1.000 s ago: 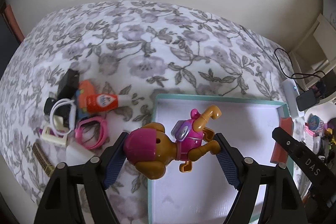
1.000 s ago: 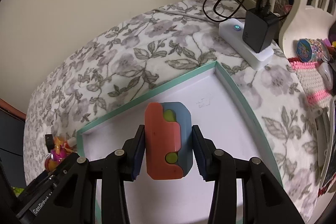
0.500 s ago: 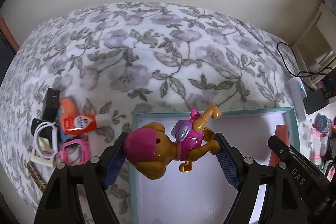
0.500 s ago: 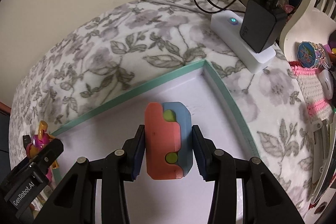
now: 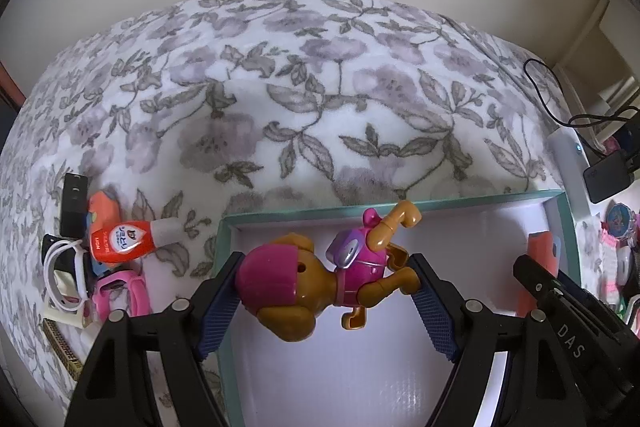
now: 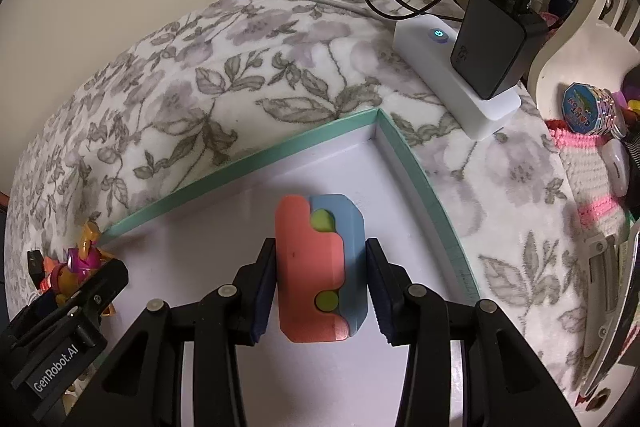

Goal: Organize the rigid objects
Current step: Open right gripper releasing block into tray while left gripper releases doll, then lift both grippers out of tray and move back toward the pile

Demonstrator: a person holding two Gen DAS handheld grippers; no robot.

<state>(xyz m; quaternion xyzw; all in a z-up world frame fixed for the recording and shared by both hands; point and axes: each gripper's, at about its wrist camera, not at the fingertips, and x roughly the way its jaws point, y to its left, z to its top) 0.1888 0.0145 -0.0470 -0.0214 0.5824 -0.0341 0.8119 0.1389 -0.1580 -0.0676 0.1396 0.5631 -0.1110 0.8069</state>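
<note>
Two grips, both full: my left gripper (image 5: 326, 285) clamps the toy dog (image 5: 320, 277) sideways between its pads, head against the left finger, feet against the right. My right gripper (image 6: 320, 281) pinches the orange-and-blue block (image 6: 320, 269) upright, green dots facing me. Beneath both tongs lies the white floor of the teal-rimmed box (image 6: 240, 163). Left of my left tongs, outside the box, sits a clutter with an orange tube (image 5: 122, 241) and pink glasses (image 5: 120, 293). Beyond my right tongs, past the box corner, a black charger (image 6: 494, 45) stands on a white power strip (image 6: 440, 79) on the flowered blanket (image 5: 320, 87).
</note>
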